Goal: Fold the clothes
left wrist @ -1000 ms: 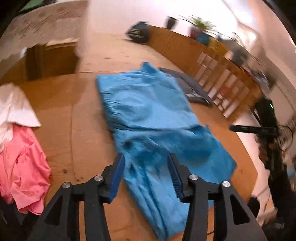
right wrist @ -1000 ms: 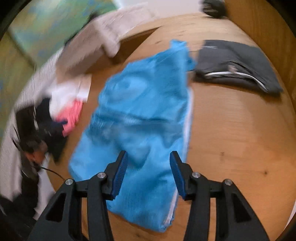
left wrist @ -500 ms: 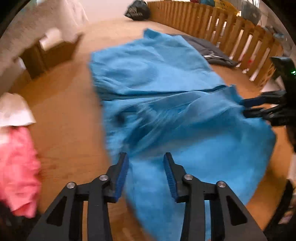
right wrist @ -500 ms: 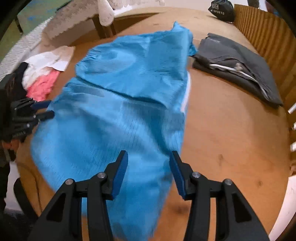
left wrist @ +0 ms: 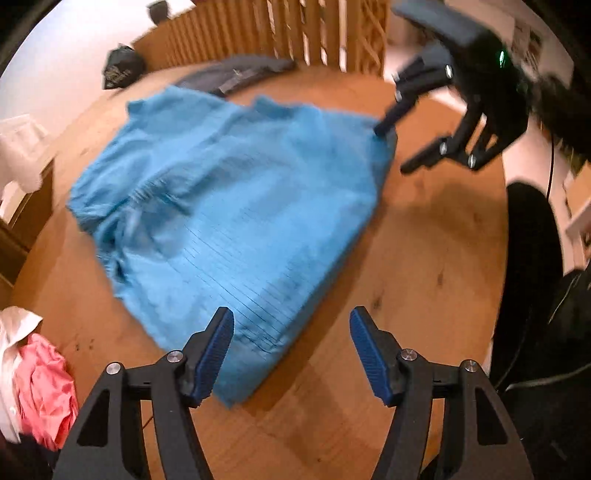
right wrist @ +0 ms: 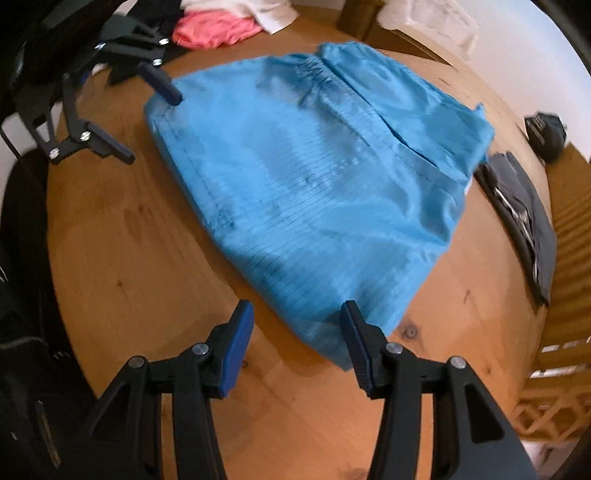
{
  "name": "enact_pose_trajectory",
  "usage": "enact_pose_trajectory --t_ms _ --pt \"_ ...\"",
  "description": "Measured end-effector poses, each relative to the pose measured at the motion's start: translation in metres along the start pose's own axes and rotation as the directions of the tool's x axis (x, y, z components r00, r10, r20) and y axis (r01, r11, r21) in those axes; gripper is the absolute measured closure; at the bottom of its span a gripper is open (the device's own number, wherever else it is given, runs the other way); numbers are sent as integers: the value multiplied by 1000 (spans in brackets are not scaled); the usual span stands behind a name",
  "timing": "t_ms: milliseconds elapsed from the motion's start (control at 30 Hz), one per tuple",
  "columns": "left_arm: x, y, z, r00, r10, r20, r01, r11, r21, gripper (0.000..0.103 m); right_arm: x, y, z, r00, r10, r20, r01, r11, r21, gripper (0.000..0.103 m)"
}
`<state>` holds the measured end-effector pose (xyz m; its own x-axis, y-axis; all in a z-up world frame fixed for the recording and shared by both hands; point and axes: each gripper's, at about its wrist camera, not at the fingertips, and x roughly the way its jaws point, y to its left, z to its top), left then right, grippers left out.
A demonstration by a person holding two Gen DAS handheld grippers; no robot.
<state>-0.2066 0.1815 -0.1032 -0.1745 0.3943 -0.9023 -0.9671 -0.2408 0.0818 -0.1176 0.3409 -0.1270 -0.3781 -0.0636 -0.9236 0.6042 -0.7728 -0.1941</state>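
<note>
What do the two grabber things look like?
Both are black plastic. The left gripper and the right gripper each have two angular jaws with ribbed blue pads and small silver screws. From the left wrist view, the right gripper's body shows a tiny green light. The person wears dark sleeves.

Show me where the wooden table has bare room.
Bare wood lies along the near table edge, in front of the blue striped garment. Another patch runs between it and the folded grey garment. Crowded: the pink and white clothes pile.

Bright blue garment (right wrist: 314, 177) with thin dark stripes — on an orange-brown wooden table (right wrist: 129, 258) — beside pink cloth (right wrist: 214, 29).
</note>
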Motion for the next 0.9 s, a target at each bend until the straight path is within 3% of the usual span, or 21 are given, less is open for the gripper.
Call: enact_pose_trajectory --t_ms 67,200,367,467,533,567,633,733,900 --pt "11 3 0 999 18 -36 -17 1000 12 40 6 -1 6 1000 10 0 -10 1000 -29 54" --pt "22 19 -4 997 -18 -72 17 1000 -19 40 19 -6 8 999 36 -31 -38 997 -63 54" --pt "25 28 -5 995 -82 -56 81 997 -11 42 23 -9 6 998 68 -11 -68 993 -93 42" --pt "25 33 -3 995 -89 -44 89 996 -19 54 29 -24 8 991 133 -24 -133 991 -1 41" --pt "24 36 -2 994 -106 -35 105 994 -33 68 33 -35 11 987 160 -24 -158 985 73 50" --pt "24 37 -2 993 -115 -28 114 993 -36 70 33 -36 13 988 156 -21 -154 985 77 53" --pt "23 37 -2 991 -135 -17 134 990 -39 85 33 -36 16 987 158 -20 -156 984 87 67" --pt "21 33 -2 992 -128 -9 128 991 -42 92 31 -31 17 988 154 -27 -151 984 96 83" --pt "2 15 -10 993 -116 21 117 993 -26 98 23 -14 6 986 154 -59 -147 983 105 94"
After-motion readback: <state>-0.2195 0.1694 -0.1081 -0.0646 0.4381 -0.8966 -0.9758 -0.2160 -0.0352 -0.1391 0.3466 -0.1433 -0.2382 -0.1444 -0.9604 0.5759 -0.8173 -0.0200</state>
